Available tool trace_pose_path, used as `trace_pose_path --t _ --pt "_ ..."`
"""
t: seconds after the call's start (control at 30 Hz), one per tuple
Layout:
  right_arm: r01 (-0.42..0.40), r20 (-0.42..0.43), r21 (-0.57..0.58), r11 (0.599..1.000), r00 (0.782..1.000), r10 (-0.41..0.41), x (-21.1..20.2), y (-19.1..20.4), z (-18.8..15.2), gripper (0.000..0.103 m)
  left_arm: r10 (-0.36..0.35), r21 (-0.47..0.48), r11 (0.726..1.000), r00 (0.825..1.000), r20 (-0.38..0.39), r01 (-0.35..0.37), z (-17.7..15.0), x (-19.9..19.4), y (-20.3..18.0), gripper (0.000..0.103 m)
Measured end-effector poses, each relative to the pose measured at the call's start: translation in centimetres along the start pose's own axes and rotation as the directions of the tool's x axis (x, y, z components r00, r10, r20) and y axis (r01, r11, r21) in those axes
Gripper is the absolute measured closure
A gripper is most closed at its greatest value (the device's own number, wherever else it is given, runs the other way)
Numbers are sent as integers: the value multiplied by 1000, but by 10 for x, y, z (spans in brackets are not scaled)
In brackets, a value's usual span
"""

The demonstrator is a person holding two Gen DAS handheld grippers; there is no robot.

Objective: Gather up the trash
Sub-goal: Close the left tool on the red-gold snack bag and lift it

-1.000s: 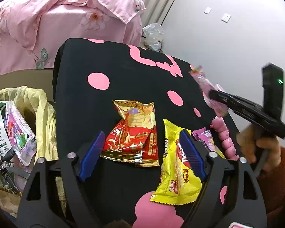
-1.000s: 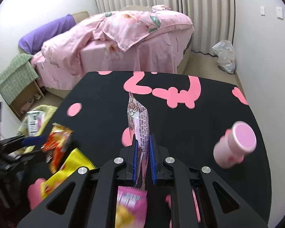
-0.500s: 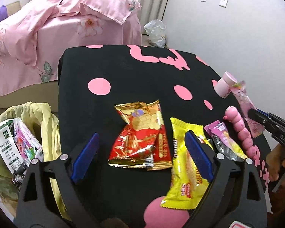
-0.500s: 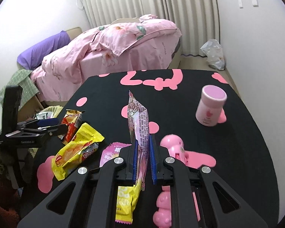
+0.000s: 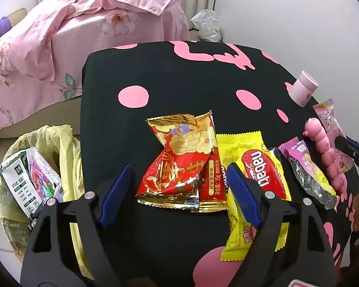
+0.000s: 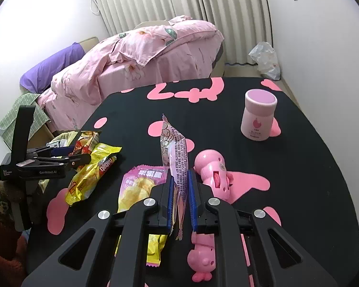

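Note:
My left gripper (image 5: 179,192) is open, its blue pads on either side of a red and gold snack wrapper (image 5: 184,162) lying on the black table with pink spots (image 5: 179,76). A yellow Nabati wrapper (image 5: 256,186) lies just right of it, and a pink and yellow wrapper (image 5: 306,169) further right. My right gripper (image 6: 180,197) is shut on a pale pink printed wrapper (image 6: 176,150) and holds it upright above the table. A bin lined with a yellow bag (image 5: 36,167) stands left of the table, with cartons in it.
A pink caterpillar toy (image 6: 213,169) and a pink jar (image 6: 258,117) stand on the table's right side. A bed with pink covers (image 6: 143,55) lies beyond the table. A white plastic bag (image 6: 265,59) sits on the floor by the wall.
My right gripper has drawn back toward the table's near right edge with the pink wrapper still in it. My left gripper has closed in around the red and gold wrapper.

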State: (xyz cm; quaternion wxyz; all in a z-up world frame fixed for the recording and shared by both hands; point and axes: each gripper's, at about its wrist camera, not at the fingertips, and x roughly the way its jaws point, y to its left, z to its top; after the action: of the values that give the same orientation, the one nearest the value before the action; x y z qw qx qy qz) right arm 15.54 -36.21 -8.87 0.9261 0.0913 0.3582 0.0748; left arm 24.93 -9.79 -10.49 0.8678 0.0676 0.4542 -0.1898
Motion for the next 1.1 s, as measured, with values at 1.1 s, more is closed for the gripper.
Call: trace_pose_path --t 1.1 --pt "-16 -14 -27 1000 1000 15 7 12 -5 90 43 -93 995 999 -22 -45 1 6 -19 25"
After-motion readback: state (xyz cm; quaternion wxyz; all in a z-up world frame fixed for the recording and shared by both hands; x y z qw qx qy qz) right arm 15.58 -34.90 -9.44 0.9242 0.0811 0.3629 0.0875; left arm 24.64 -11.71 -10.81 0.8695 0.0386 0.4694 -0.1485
